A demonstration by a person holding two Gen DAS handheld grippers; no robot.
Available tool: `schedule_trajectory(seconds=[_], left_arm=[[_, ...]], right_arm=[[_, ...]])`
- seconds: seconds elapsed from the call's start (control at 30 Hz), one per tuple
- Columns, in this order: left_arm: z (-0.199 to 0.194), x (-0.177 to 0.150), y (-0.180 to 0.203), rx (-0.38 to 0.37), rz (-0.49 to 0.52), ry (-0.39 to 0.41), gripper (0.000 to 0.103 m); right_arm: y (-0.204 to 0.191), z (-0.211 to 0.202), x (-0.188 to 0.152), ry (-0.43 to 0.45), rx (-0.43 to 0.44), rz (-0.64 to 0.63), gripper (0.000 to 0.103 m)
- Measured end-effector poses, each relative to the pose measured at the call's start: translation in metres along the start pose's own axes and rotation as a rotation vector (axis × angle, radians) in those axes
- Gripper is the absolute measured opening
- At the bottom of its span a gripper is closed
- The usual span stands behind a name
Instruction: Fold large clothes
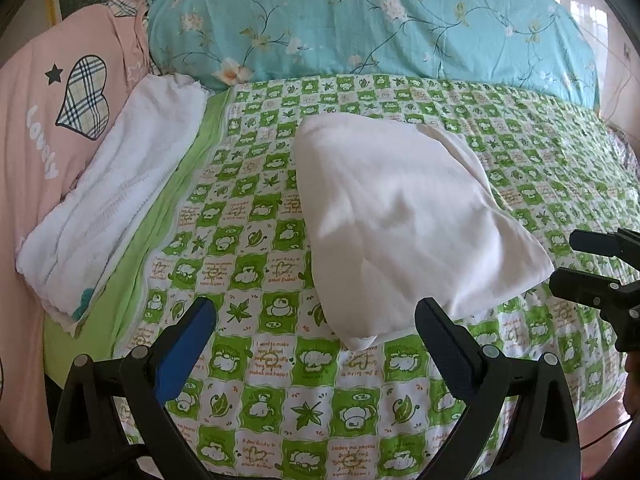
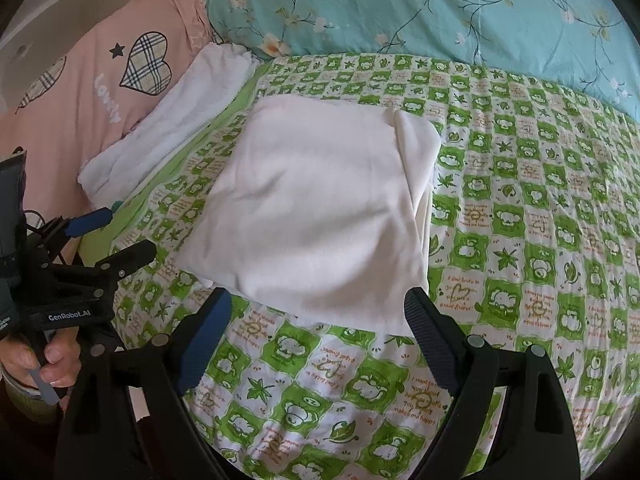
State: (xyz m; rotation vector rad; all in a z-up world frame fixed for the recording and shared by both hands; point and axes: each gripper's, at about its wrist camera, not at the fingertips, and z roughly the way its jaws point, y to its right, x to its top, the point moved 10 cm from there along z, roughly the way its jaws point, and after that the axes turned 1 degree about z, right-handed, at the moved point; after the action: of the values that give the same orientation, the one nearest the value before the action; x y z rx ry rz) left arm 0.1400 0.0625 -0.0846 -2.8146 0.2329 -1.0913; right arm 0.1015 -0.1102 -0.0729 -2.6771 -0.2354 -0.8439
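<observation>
A white garment [image 1: 400,216] lies folded into a thick rectangle on the green-and-white checked bedspread [image 1: 280,400]; it also shows in the right wrist view [image 2: 320,208]. My left gripper [image 1: 316,320] is open and empty, just short of the fold's near corner. My right gripper [image 2: 318,312] is open and empty, its fingers straddling the fold's near edge without touching. The right gripper also shows in the left wrist view [image 1: 568,264], beside the garment's right corner. The left gripper shows in the right wrist view [image 2: 124,232], at the fold's left.
A folded white towel [image 1: 116,200] lies at the left along a pink pillow [image 1: 44,120]. A teal floral quilt [image 1: 380,24] is bunched along the far side. The bed's near edge [image 1: 600,396] drops off at the lower right.
</observation>
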Motion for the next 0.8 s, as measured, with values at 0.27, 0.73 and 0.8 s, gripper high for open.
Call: schedule_trajectory(seconds=[0.27,0.73,0.8], left_arm=[[0.0001,0.0006,0.0008,0.004,-0.003,-0.001,0.1],[0.0055,0.0027,0.0012,0.011,0.004,-0.009,0.1],[0.0048,0.002,0.0031,0.012,0.003,-0.01,0.1]], right_arm=[[-0.0015,0.0013,0.0025,0.002,0.003,-0.002,0.088],[-0.0016,0.0055,0.003,-0.004,0.005,0.002,0.088],[-0.0015,0.0058,0.0032,-0.005,0.005,0.003,0.088]])
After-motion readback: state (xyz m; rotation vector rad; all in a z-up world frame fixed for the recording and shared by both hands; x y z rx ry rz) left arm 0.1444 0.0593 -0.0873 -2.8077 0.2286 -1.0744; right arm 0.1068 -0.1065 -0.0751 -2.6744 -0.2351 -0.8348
